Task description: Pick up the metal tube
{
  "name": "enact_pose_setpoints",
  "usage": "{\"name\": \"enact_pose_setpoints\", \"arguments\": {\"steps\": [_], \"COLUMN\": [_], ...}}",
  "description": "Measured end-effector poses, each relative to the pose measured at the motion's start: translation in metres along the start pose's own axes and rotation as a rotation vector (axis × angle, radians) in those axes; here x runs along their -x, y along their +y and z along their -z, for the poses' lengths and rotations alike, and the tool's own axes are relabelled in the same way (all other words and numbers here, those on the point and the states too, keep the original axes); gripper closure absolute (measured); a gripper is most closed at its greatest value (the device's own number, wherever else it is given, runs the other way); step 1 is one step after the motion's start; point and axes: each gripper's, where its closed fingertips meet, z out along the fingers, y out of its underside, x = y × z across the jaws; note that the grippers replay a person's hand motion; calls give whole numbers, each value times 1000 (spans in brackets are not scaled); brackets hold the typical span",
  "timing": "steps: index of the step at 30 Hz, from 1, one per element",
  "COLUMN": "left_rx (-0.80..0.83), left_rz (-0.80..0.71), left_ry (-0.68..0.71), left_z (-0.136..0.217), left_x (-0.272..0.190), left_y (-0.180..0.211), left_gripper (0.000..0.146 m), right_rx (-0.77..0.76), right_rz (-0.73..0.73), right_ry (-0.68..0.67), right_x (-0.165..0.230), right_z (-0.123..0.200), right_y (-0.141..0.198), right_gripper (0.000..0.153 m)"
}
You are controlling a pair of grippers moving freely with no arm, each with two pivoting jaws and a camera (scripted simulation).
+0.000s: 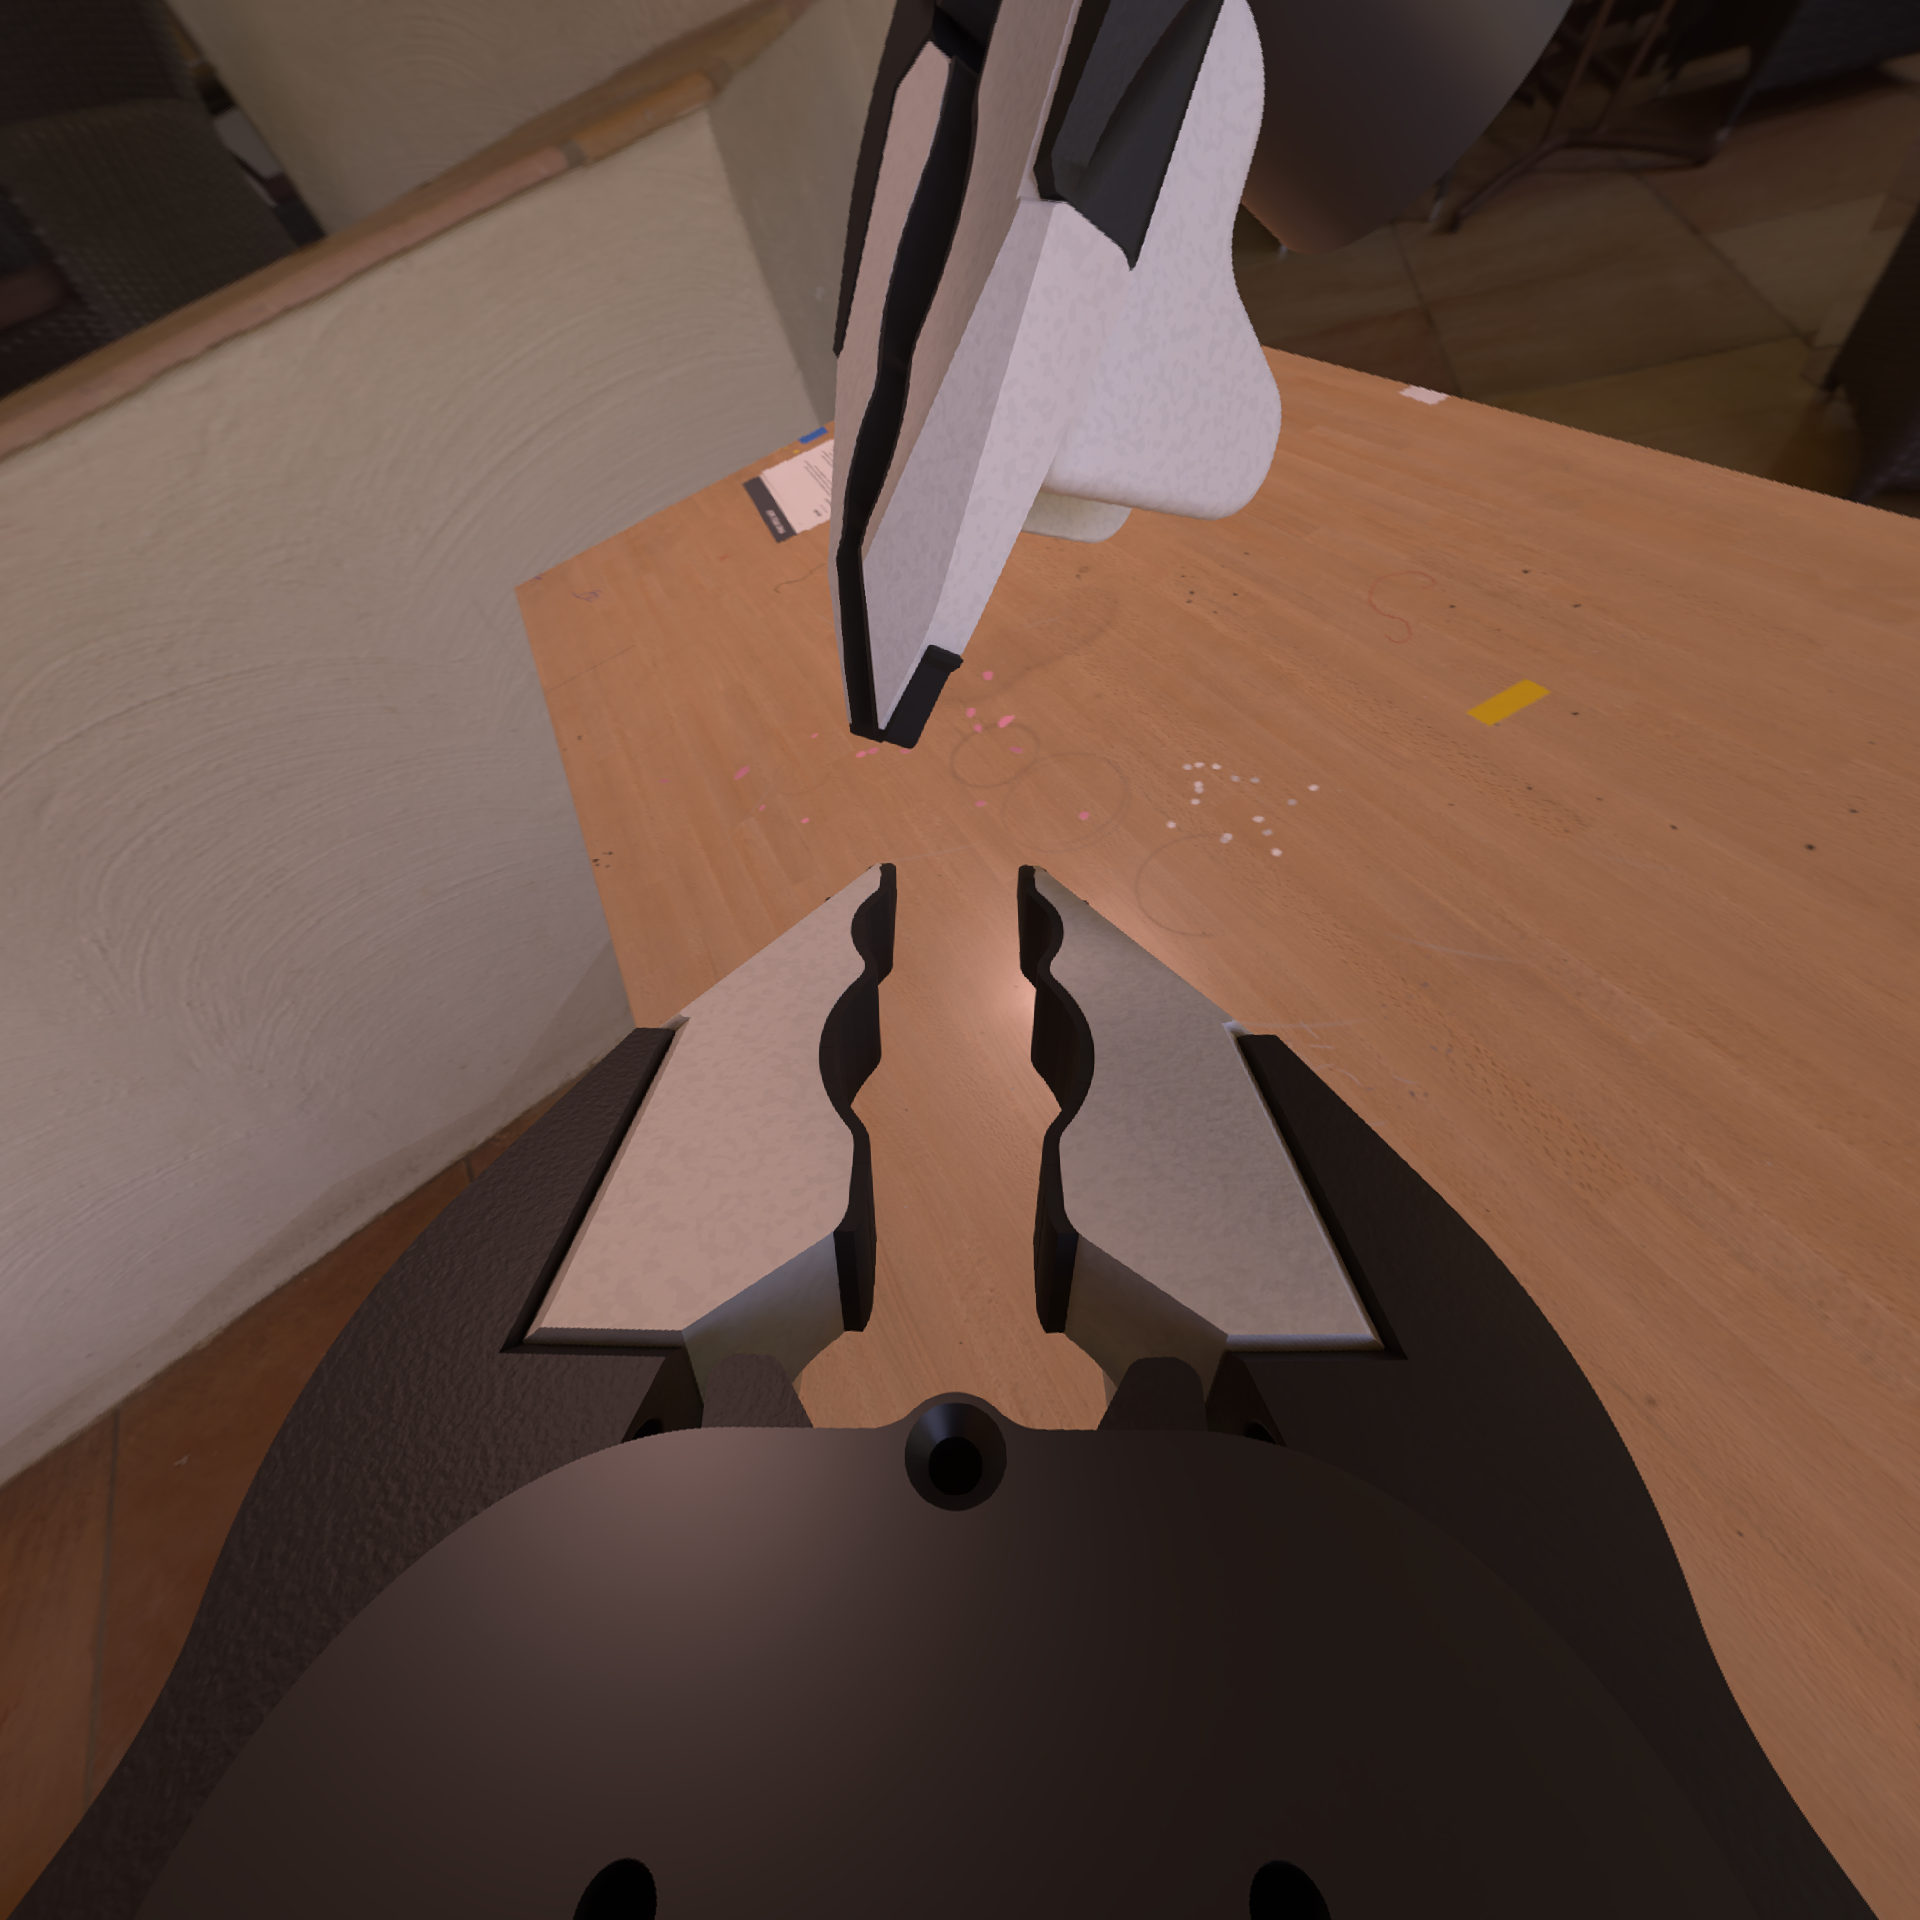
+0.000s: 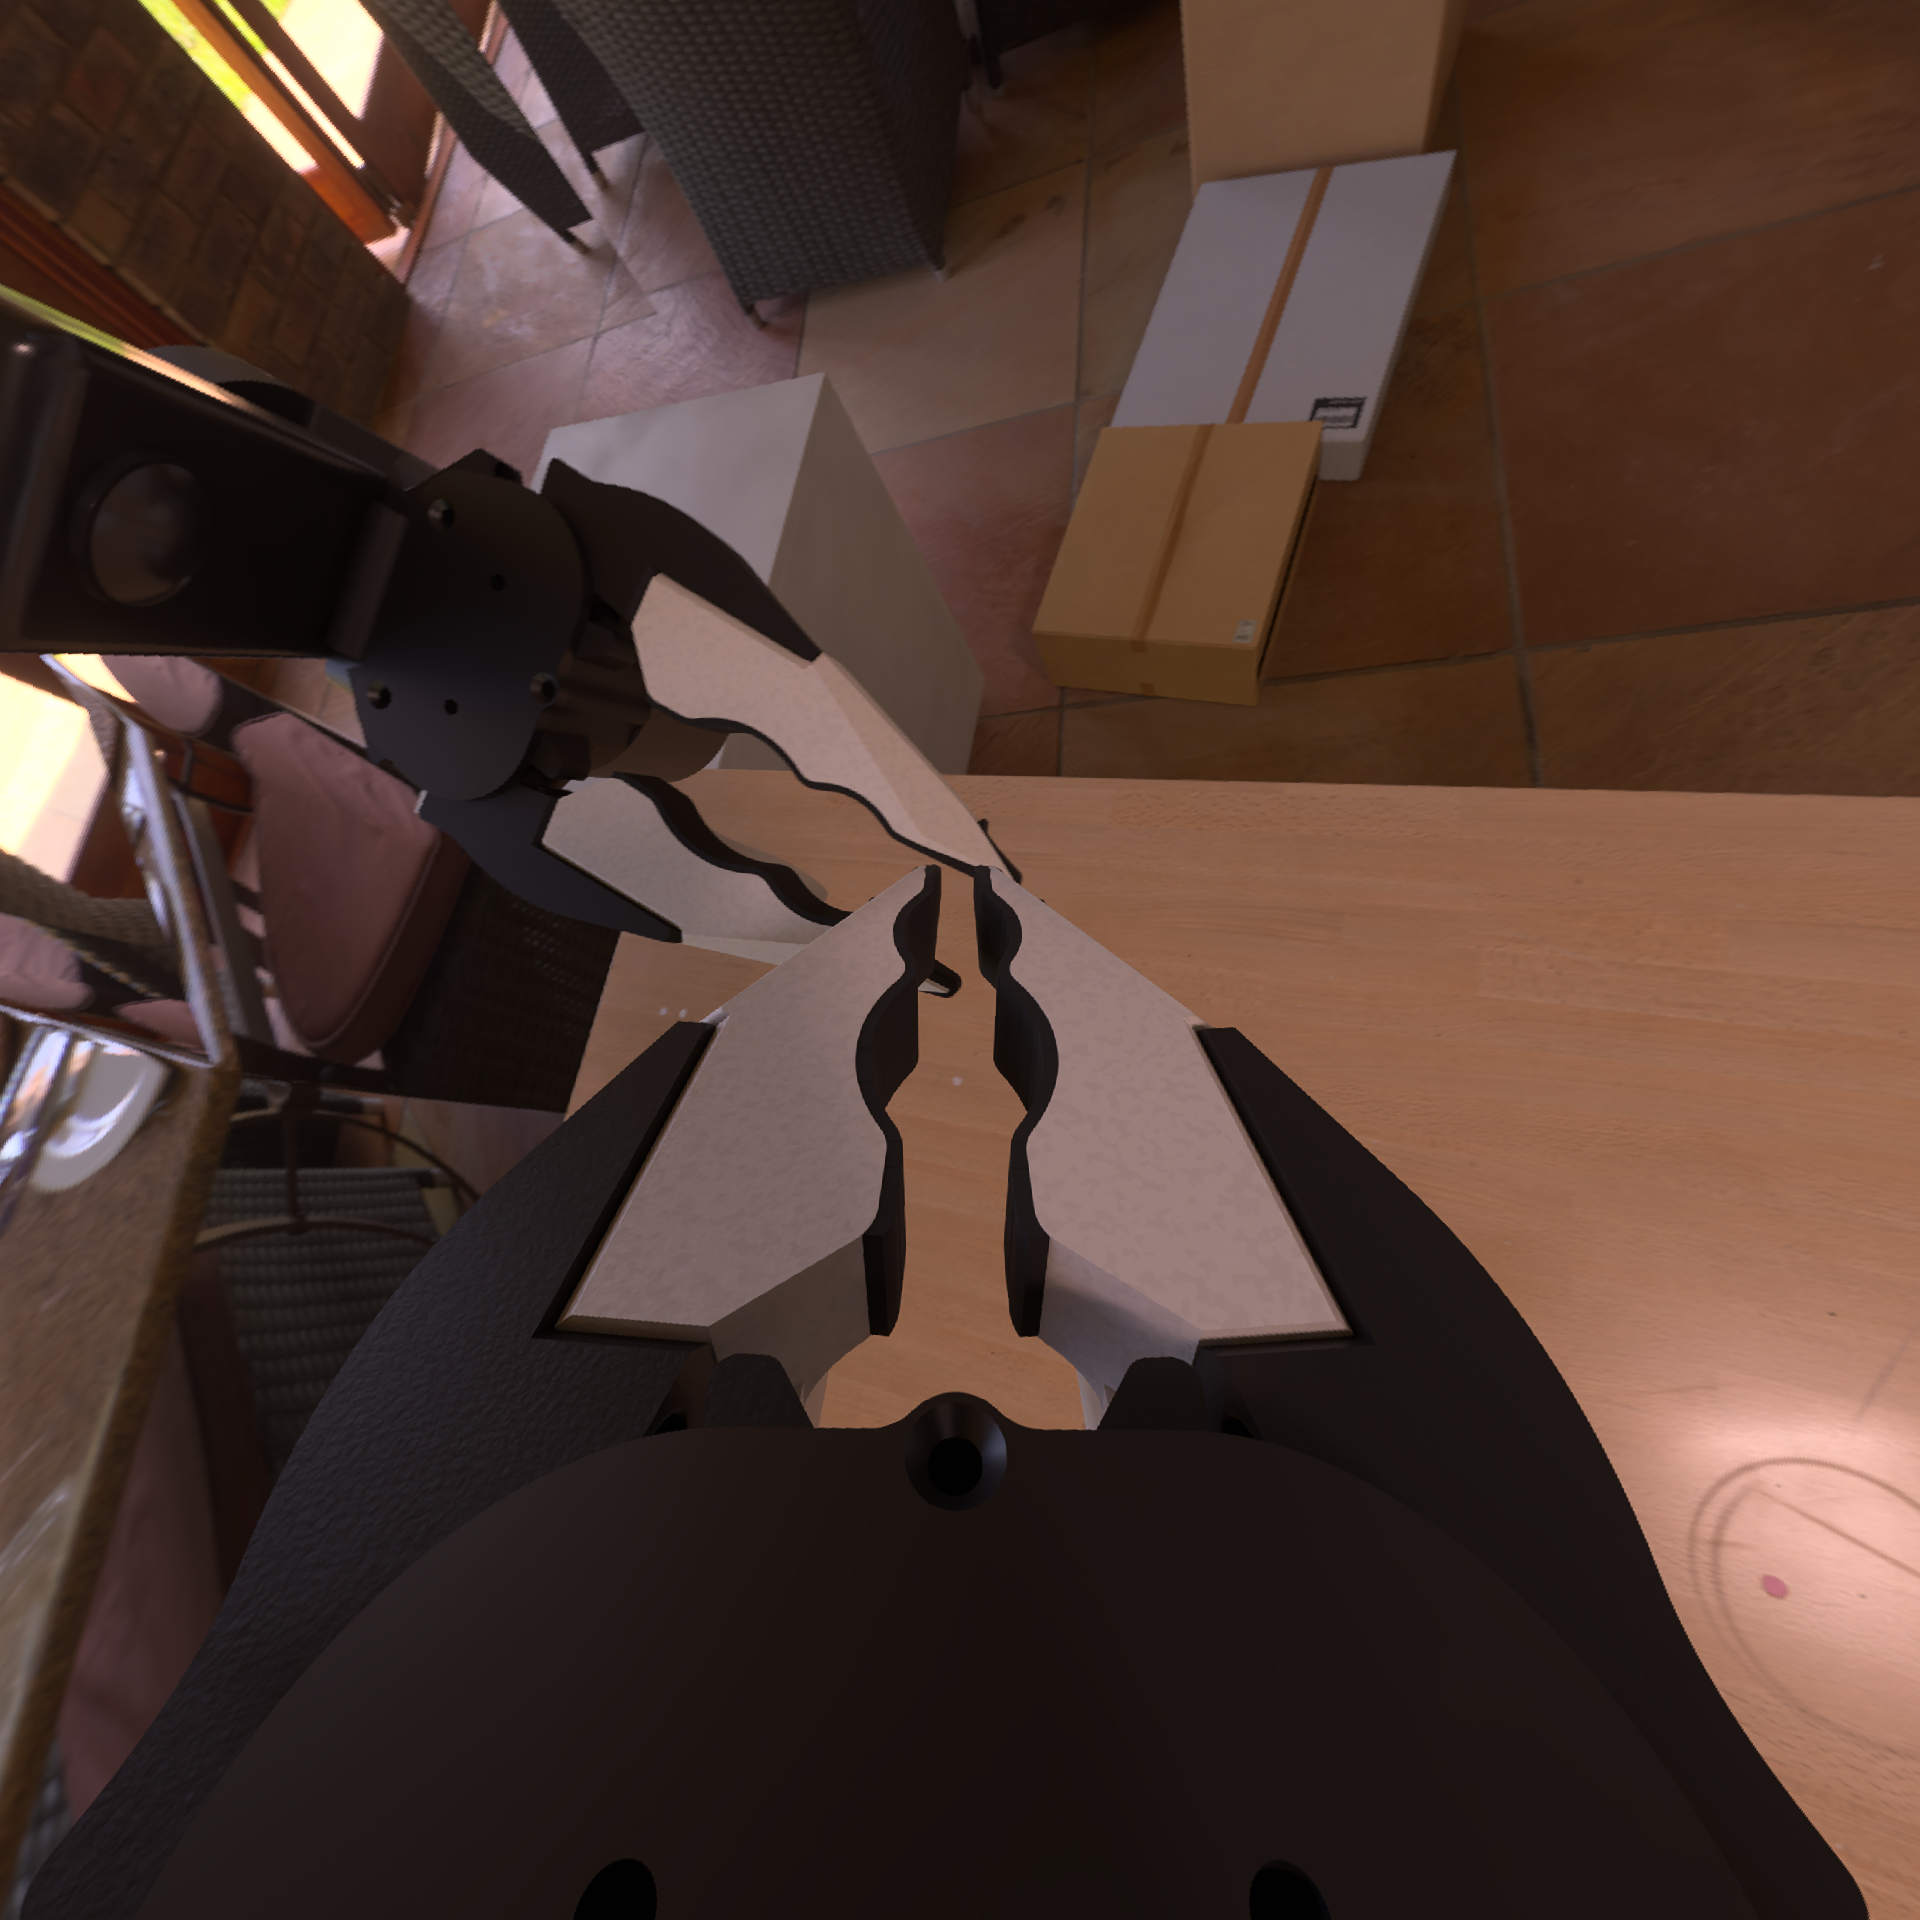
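Observation:
A shiny, mirror-like metal surface fills the left edge of the right wrist view, very close to the camera; it looks like the metal tube. A smooth grey rounded shape at the top right of the left wrist view may be the same tube. Neither gripper holds it. My left gripper is open and empty over the wooden table. My right gripper is almost closed, with a thin slit and nothing in it. It hangs tip-down just beyond the left gripper. The left gripper reaches in from the left, its tips meeting the right gripper's.
A plastered wall runs along the table's left edge. A printed sheet and a yellow tape strip lie on the table. On the floor beyond are a white block, cardboard boxes and wicker chairs.

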Motion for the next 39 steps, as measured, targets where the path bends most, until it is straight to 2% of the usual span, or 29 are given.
{"name": "enact_pose_setpoints", "arguments": {"steps": [2,4,6,8,10,13,17,20,25,27,29,32,35,37,39], "left_rx": [19,63,139,149,155,190,220,238,250,248,249,252,250,251,254], "left_rz": [3,76,218,244,252,316,450,491,524,538,547,544,545,556,574], "left_ry": [-47,-131,-159,-188,-167,-110,-43,-16,12,23,35,47,48,43,32], "left_z": [-4,-22,-34,-29,-25,-32,-46,-49,-44,-43,-43,-46,-45,-43,-40], "left_x": [7,13,3,-15,-32,-47,-57,-65,-75,-77,-79,-80,-79,-78,-75], "left_y": [7,48,107,142,159,172,184,190,189,187,186,183,180,181,184], "left_gripper": [126,130,135,135,132,130,127,127,127,127,127,127,127,127,127], "right_rx": [-1,-31,-68,-101,-90,-48,99,137,119,119,137,241,381,455,499], "right_rz": [26,17,-134,-272,-298,-312,-237,-260,-12,141,278,463,688,778,798], "right_ry": [56,176,297,327,370,420,604,640,746,707,591,392,258,223,197], "right_x": [-11,-45,-83,-94,-96,-105,-148,-166,-203,-217,-226,-226,-218,-220,-224], "right_z": [-2,-12,-25,-40,-49,-54,-61,-75,-73,-72,-76,-83,-89,-91,-93], "right_y": [0,17,68,127,172,208,257,277,266,254,244,238,243,248,253], "right_gripper": [148,150,150,151,150,150,146,129,128,128,128,125,121,119,119]}}
